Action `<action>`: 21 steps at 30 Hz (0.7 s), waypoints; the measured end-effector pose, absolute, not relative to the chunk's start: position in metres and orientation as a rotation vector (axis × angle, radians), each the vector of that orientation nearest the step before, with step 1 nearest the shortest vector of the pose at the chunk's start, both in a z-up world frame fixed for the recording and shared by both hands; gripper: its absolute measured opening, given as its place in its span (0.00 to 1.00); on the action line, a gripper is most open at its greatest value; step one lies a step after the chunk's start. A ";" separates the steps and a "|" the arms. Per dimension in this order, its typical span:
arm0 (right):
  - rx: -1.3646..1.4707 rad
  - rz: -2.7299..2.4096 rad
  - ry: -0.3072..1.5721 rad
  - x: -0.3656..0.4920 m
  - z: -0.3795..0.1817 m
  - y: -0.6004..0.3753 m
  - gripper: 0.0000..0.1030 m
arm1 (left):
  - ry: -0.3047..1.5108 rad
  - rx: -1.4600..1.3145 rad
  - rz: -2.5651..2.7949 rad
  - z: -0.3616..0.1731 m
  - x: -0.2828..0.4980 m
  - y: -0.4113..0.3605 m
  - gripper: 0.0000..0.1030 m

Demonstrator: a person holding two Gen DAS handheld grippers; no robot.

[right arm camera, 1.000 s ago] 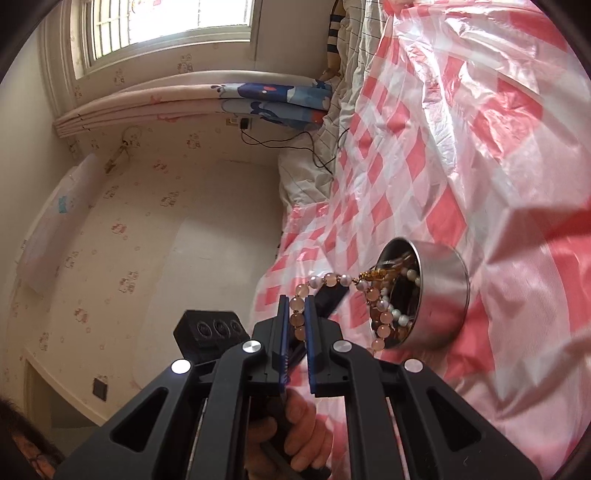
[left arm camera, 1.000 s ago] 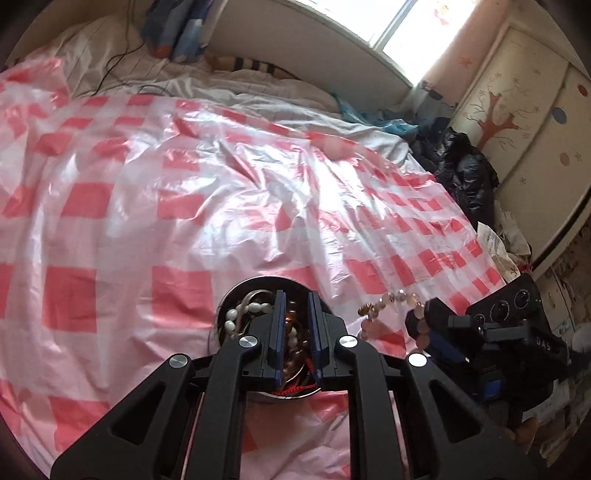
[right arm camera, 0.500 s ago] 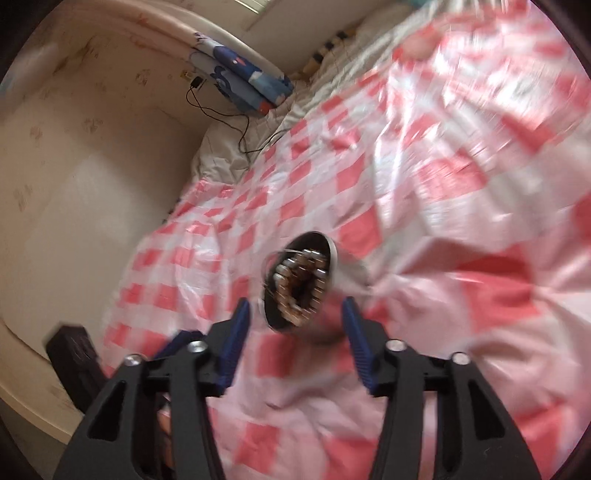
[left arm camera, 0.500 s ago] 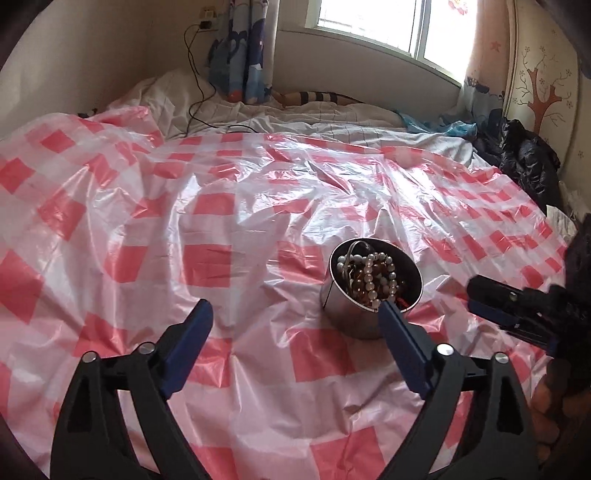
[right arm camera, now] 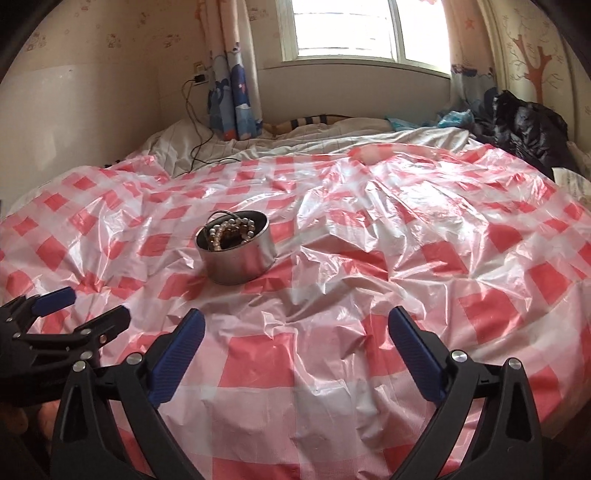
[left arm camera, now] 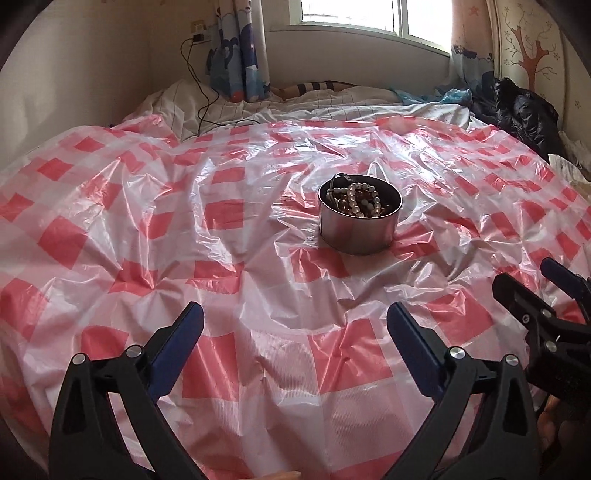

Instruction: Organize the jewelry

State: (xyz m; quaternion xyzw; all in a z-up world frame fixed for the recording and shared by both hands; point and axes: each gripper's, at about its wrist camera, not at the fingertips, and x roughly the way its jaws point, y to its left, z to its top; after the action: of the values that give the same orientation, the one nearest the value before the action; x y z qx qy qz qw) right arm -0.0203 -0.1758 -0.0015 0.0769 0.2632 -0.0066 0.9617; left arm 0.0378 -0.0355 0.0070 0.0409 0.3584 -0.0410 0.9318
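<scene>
A heap of bead jewelry, pale pearl-like strands mixed with brownish ones, lies inside a round metal tin. The tin stands upright on a red-and-white checked plastic sheet that covers the bed, roughly in the middle of the sheet, with a thin wire loop poking above its far rim. In the right wrist view the tin sits ahead and to the left.

The left gripper hangs over the sheet on the near side of the tin, well apart from it. Its jaws have just been opening and now stand wide, with only bare sheet between its blue pads. The right gripper does likewise: jaws just opened, spread wide, holding nothing. Each gripper shows at the edge of the other's view.

Beyond the sheet lie rumpled white bedding and a black cable running up to a wall socket. A patterned curtain hangs beside the window. Dark clothing is piled at the right, against a cupboard painted with a tree.
</scene>
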 end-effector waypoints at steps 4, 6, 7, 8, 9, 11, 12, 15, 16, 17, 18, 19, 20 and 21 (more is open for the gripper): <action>0.177 -0.051 0.530 -0.022 -0.004 -0.182 0.93 | 0.739 0.059 -0.092 0.008 0.036 -0.033 0.93; 0.182 -0.065 0.530 -0.021 -0.004 -0.183 0.93 | 0.740 0.062 -0.093 0.007 0.036 -0.035 0.93; 0.184 -0.072 0.530 -0.019 -0.005 -0.184 0.93 | 0.742 0.064 -0.093 0.007 0.037 -0.036 0.93; 0.186 -0.078 0.533 -0.018 -0.006 -0.185 0.93 | 0.744 0.067 -0.093 0.006 0.037 -0.037 0.93; 0.190 -0.081 0.537 -0.016 -0.007 -0.186 0.93 | 0.746 0.070 -0.093 0.005 0.038 -0.038 0.93; 0.194 -0.084 0.544 -0.014 -0.009 -0.186 0.93 | 0.746 0.077 -0.093 0.005 0.038 -0.041 0.93; 0.195 -0.084 0.546 -0.014 -0.009 -0.186 0.93 | 0.745 0.083 -0.093 0.005 0.038 -0.042 0.93; 0.190 -0.085 0.543 -0.013 -0.010 -0.185 0.93 | 0.745 0.095 -0.097 0.004 0.039 -0.045 0.93; 0.188 -0.086 0.542 -0.013 -0.010 -0.185 0.93 | 0.746 0.097 -0.098 0.004 0.039 -0.046 0.93; 0.187 -0.087 0.542 -0.012 -0.010 -0.184 0.93 | 0.745 0.098 -0.097 0.004 0.039 -0.047 0.93; 0.186 -0.088 0.543 -0.012 -0.010 -0.184 0.93 | 0.744 0.096 -0.097 0.004 0.039 -0.047 0.93; 0.187 -0.088 0.544 -0.012 -0.010 -0.184 0.93 | 0.743 0.091 -0.096 0.005 0.040 -0.047 0.93; 0.188 -0.088 0.545 -0.012 -0.010 -0.184 0.93 | 0.744 0.083 -0.095 0.005 0.040 -0.046 0.93; 0.189 -0.089 0.546 -0.011 -0.011 -0.184 0.93 | 0.747 0.072 -0.098 0.005 0.041 -0.045 0.93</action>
State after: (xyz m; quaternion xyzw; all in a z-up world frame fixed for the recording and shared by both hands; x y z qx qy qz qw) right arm -0.0112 -0.1843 -0.0108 0.0930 0.2693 -0.0438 0.9576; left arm 0.0407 -0.0448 0.0050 0.0353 0.3645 -0.0479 0.9293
